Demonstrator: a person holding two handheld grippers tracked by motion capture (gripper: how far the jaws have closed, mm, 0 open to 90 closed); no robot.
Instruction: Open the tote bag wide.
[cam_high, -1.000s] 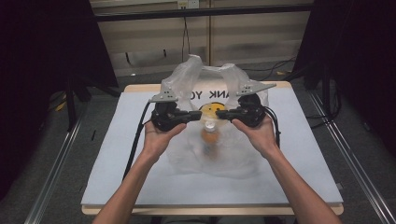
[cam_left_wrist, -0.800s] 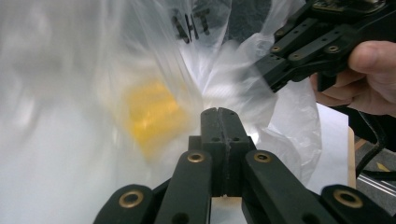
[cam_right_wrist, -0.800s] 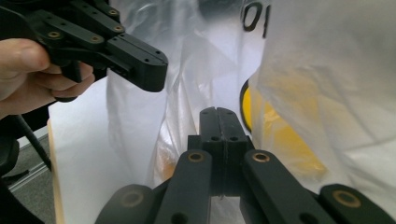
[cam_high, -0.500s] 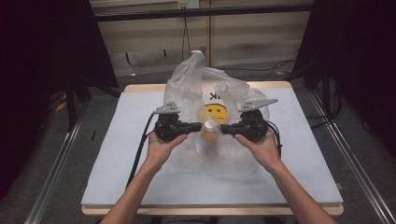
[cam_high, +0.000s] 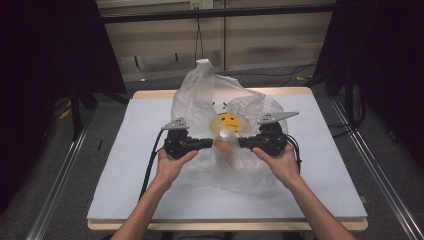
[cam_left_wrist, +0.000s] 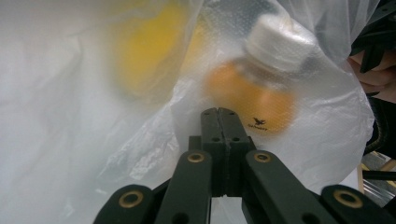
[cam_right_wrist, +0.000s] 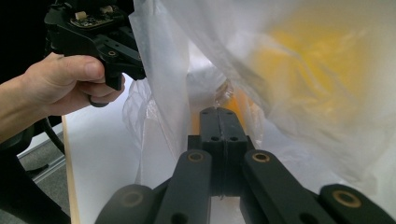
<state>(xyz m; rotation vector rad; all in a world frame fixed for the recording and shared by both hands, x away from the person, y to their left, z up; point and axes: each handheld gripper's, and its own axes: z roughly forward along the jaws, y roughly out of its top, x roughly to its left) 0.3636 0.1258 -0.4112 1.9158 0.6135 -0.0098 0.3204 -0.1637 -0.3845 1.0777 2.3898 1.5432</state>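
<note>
Both grippers are down low now, facing each other across a clear plastic bag (cam_high: 225, 135) on the table (cam_high: 125, 190). The left gripper (cam_high: 209, 144) has its jaws shut tight, pads together, a fold of bag film pinched at the tips as far as the left gripper view shows. The right gripper (cam_high: 243, 143) is shut as well, tips pressed into the film from the other side.

Here's what matters: the bottle (cam_high: 223, 141) of orange drink sits inside the bag, right between the two gripper tips. In the left gripper view the bottle (cam_left_wrist: 261, 84) lies just ahead of the jaws and a little to the right, white cap tilted up and away. Its long axis runs roughly across the line between the grippers, leaning. Both hands look about equally near it.

Against a second ago: both hands have come down, the bag's top has slumped from a spread sheet into one tall peak behind the grippers, and the yellow face print now shows right above the bottle. Jaws have stayed shut throughout.
</note>
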